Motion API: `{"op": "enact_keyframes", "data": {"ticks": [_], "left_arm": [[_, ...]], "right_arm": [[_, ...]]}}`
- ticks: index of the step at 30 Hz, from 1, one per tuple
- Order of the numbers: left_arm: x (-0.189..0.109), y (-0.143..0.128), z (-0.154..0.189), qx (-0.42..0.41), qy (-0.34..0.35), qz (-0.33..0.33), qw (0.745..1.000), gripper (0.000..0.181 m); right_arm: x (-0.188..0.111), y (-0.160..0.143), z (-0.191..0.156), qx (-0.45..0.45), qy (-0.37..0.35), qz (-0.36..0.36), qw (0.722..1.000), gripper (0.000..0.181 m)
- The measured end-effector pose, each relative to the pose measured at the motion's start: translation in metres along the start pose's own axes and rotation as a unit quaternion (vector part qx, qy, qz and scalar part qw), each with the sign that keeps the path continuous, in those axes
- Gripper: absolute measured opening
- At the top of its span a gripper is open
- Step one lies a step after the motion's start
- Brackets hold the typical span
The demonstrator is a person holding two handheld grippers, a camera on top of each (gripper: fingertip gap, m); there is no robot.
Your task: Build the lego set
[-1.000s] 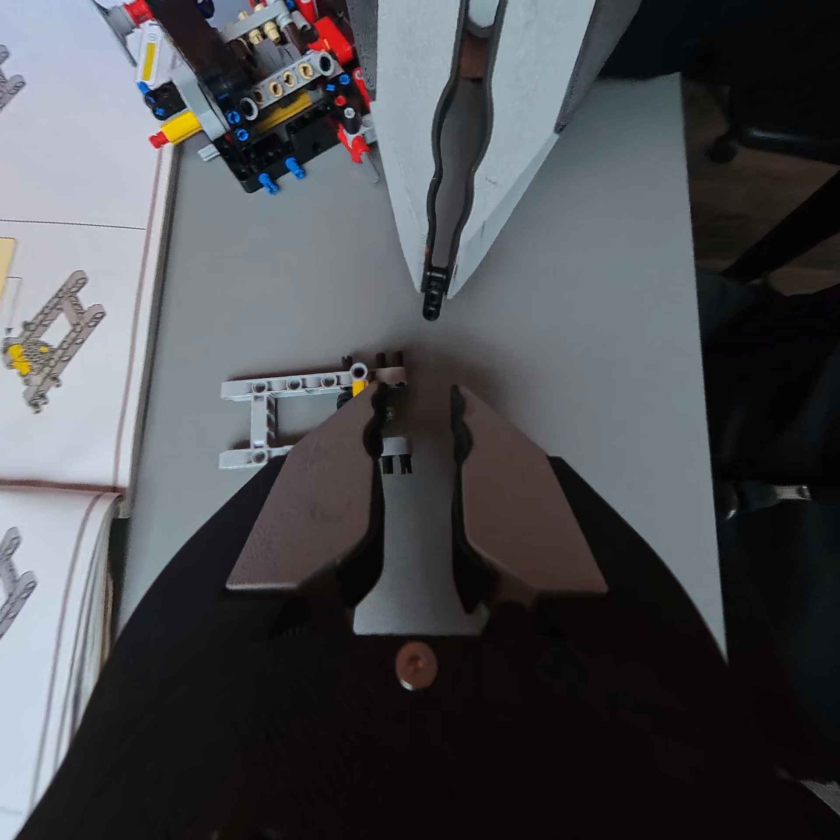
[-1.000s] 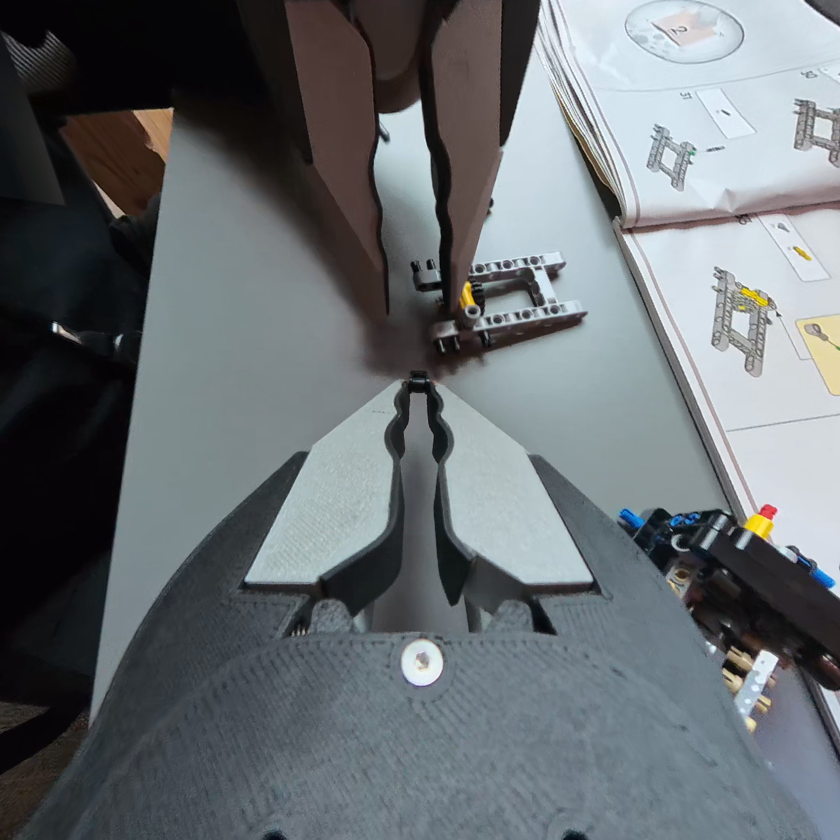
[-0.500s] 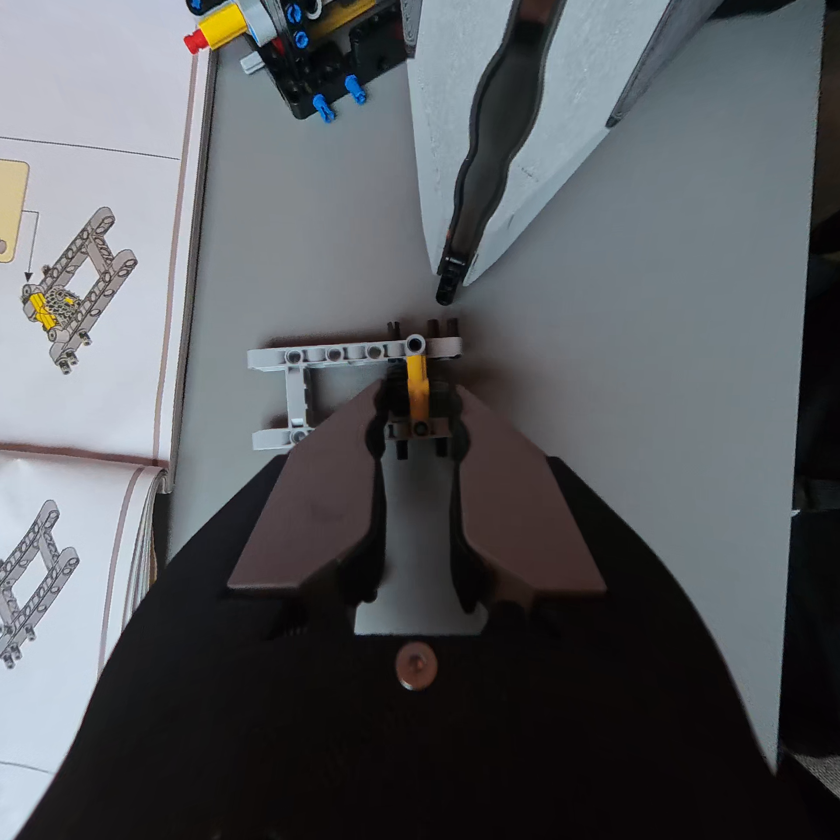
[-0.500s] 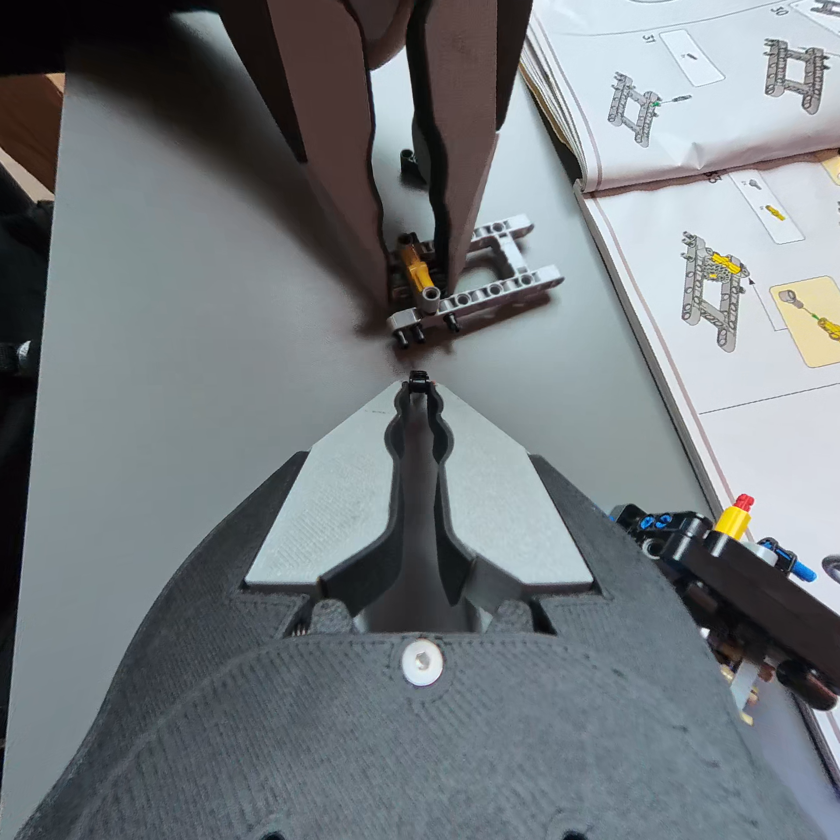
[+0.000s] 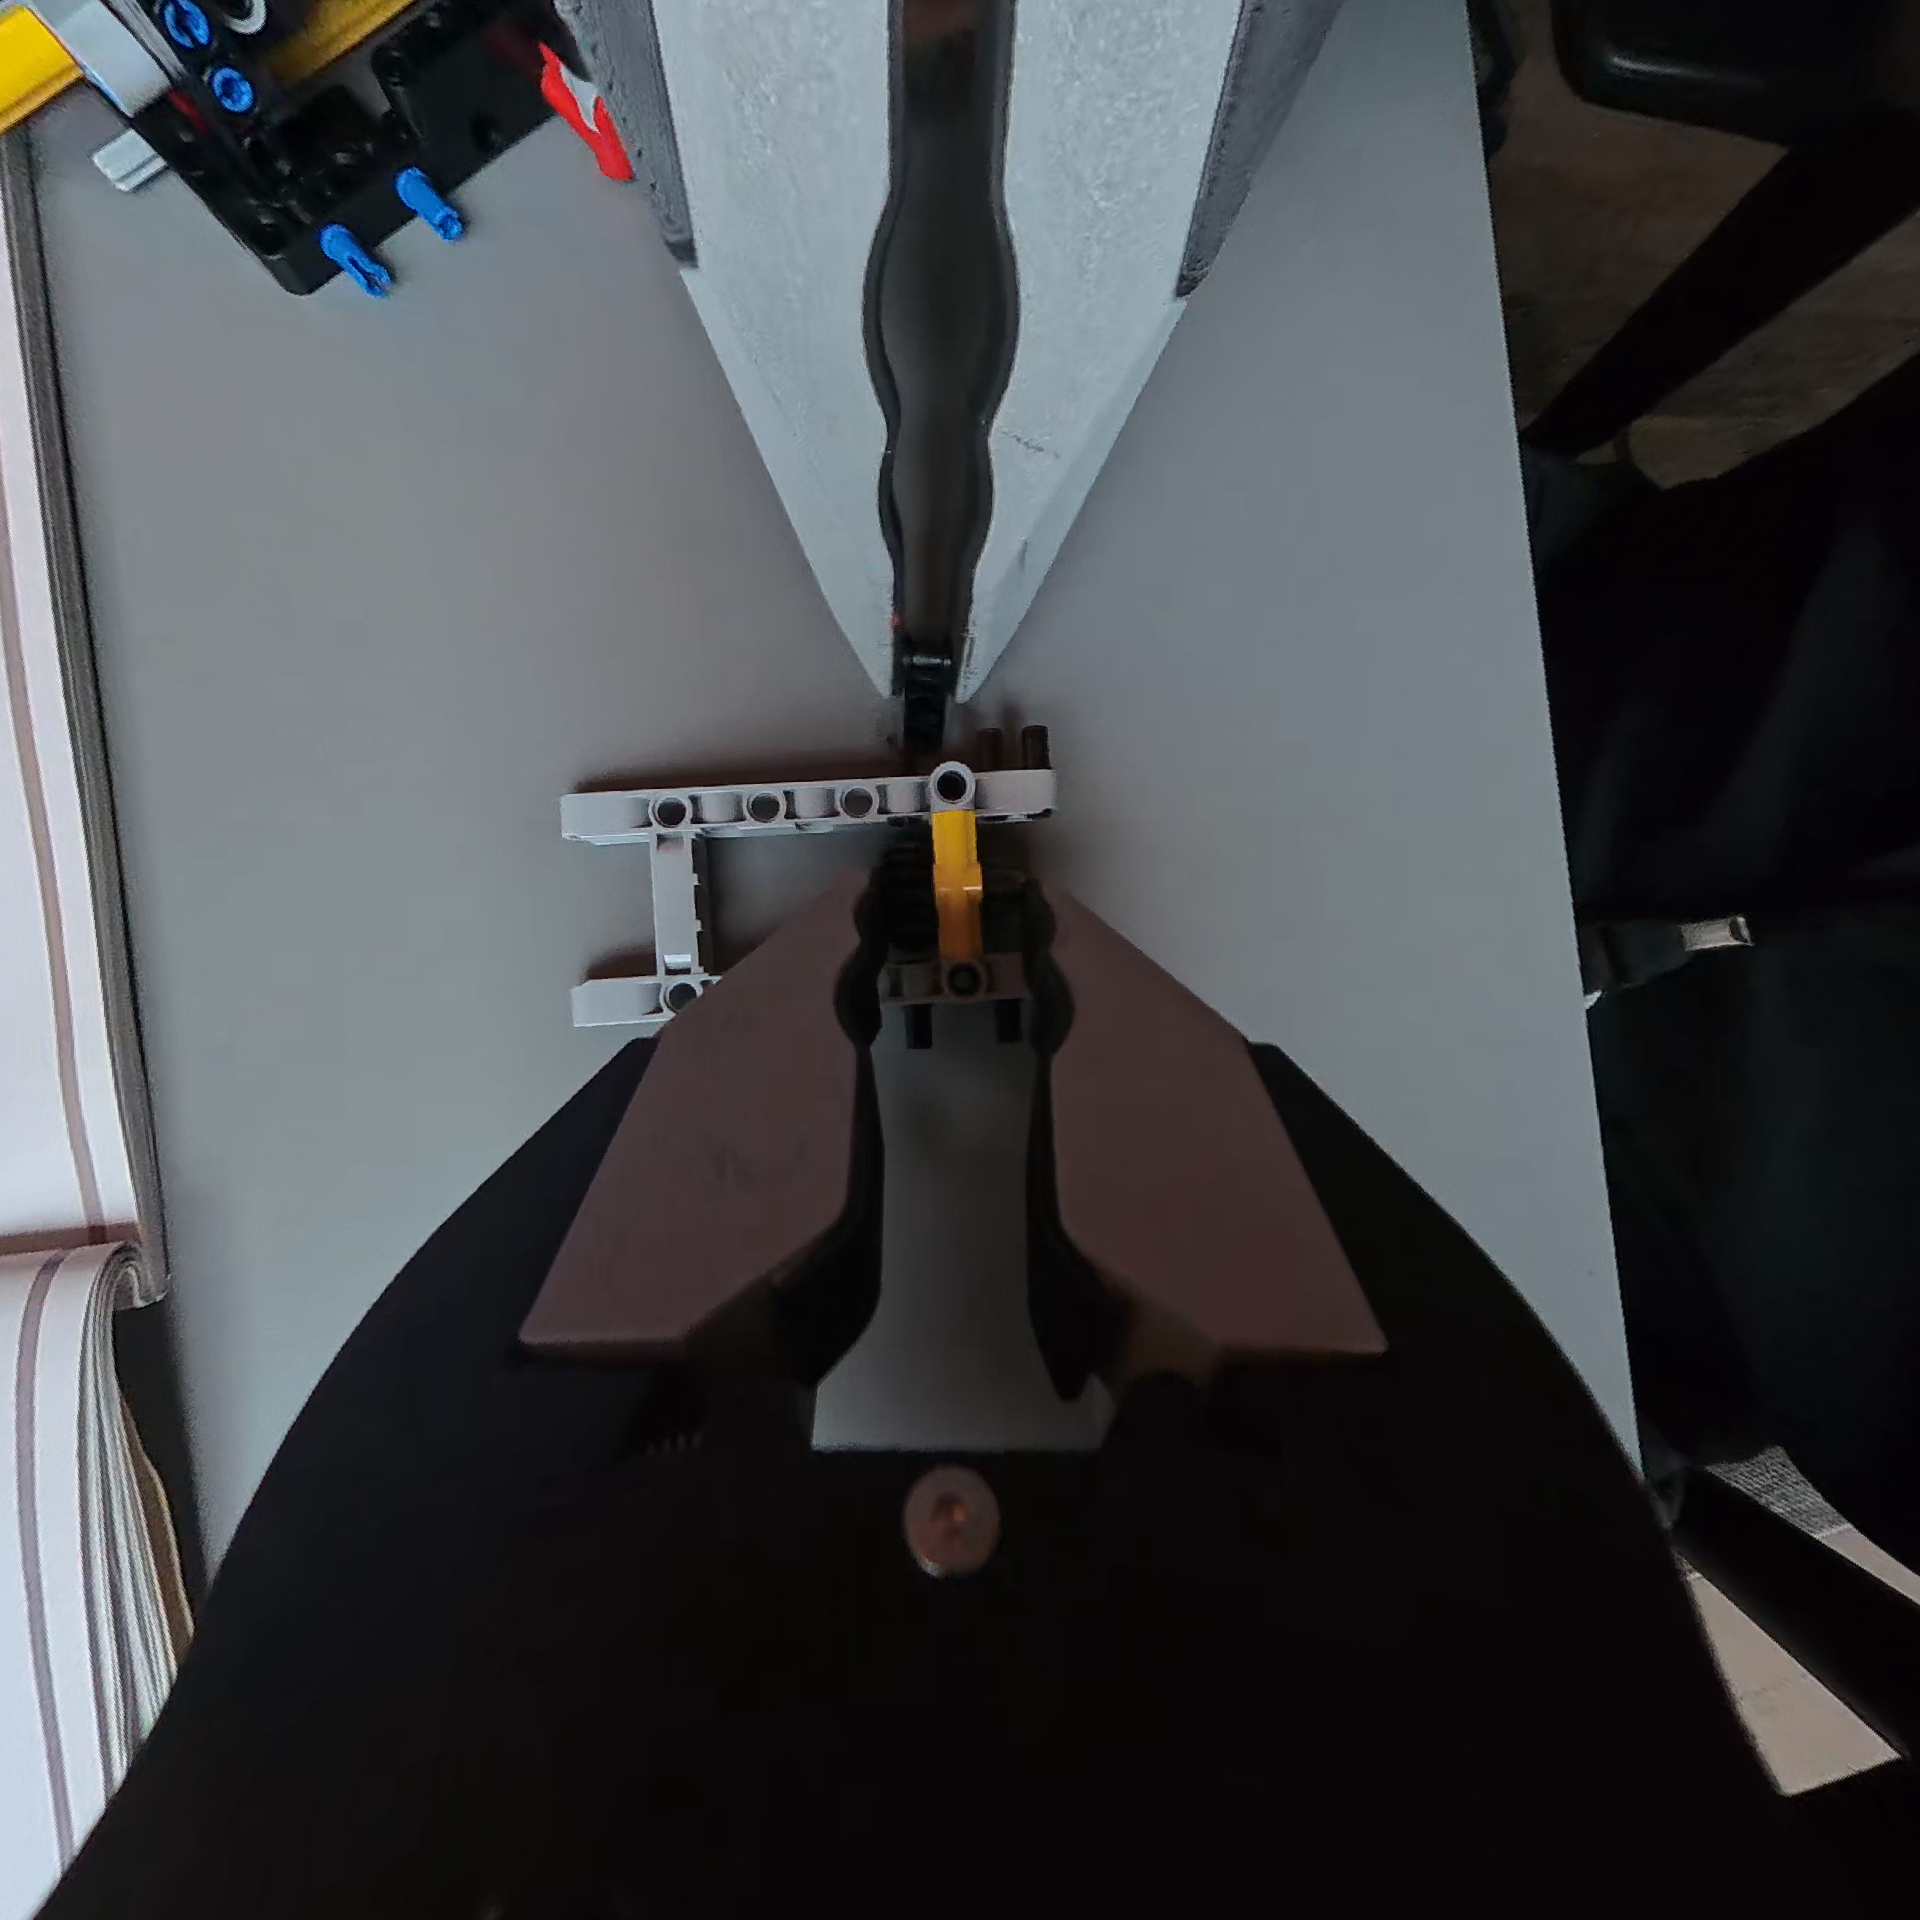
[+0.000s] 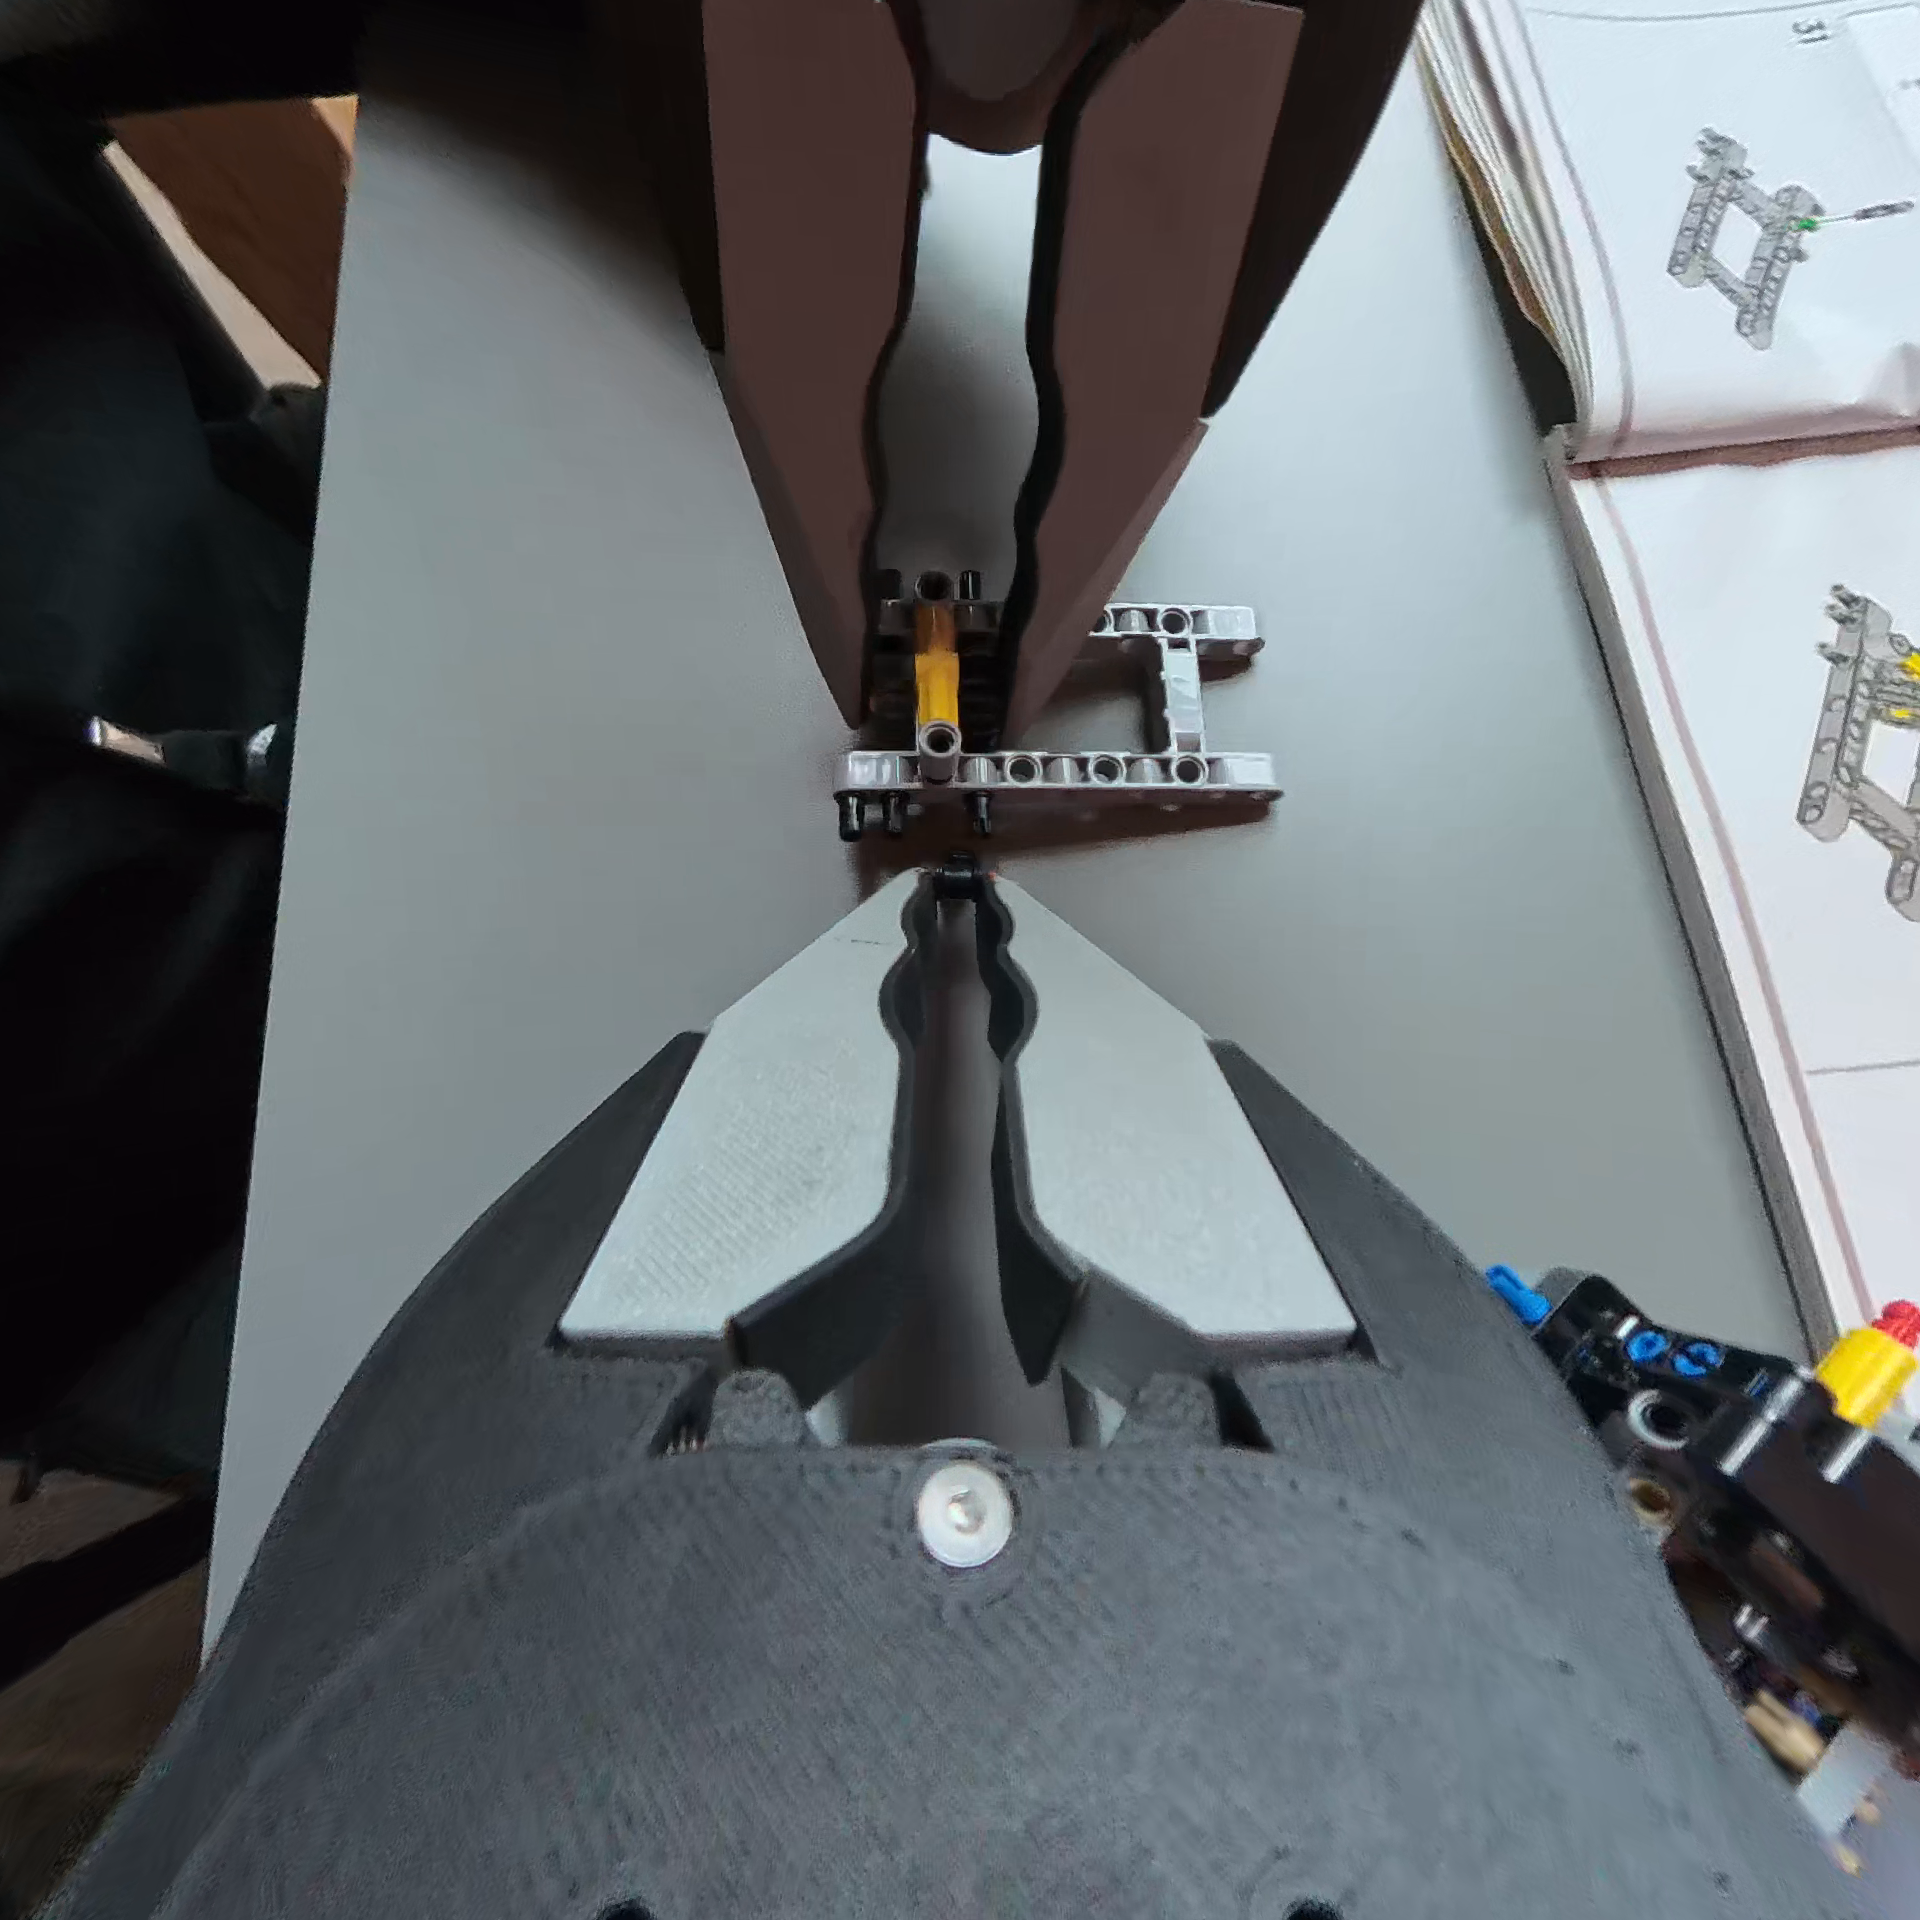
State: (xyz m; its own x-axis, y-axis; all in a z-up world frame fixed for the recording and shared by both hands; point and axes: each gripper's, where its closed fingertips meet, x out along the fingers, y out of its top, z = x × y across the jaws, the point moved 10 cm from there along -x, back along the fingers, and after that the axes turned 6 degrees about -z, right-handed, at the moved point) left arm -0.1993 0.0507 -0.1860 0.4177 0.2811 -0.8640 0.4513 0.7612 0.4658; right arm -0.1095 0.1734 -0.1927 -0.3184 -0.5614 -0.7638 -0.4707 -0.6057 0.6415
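Item: black pin point(image 6: 957, 883), clenched in right gripper point(image 6: 957, 902), tip just short of grey frame point(image 6: 1060, 771).
Pin's long axis points square at the near beam; left gripper point(image 5: 951, 935) grasps the frame's yellow-axle end.

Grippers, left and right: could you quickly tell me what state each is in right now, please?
Left gripper: part-closed around the yellow end of the grey frame; firm clamping unclear.
Right gripper: shut on a black pin.

Black pin point(image 6: 957, 881) between right tongs point(image 6: 957, 900)
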Motion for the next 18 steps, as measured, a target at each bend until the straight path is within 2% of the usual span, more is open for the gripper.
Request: {"op": "enact_keyframes", "data": {"ticks": [8, 18], "left_arm": [[0.0, 0.0007, 0.0011, 0.003, -0.008, -0.005, 1.0, 0.022], [0.0018, 0.0032, 0.001, 0.003, -0.019, -0.002, 1.0, 0.022]], "right_arm": [[-0.0027, 0.0082, 0.006, -0.015, 0.02, -0.015, 1.0, 0.005], [-0.0029, 0.0078, 0.0065, -0.01, 0.034, 0.01, 0.999, 0.005]]}}
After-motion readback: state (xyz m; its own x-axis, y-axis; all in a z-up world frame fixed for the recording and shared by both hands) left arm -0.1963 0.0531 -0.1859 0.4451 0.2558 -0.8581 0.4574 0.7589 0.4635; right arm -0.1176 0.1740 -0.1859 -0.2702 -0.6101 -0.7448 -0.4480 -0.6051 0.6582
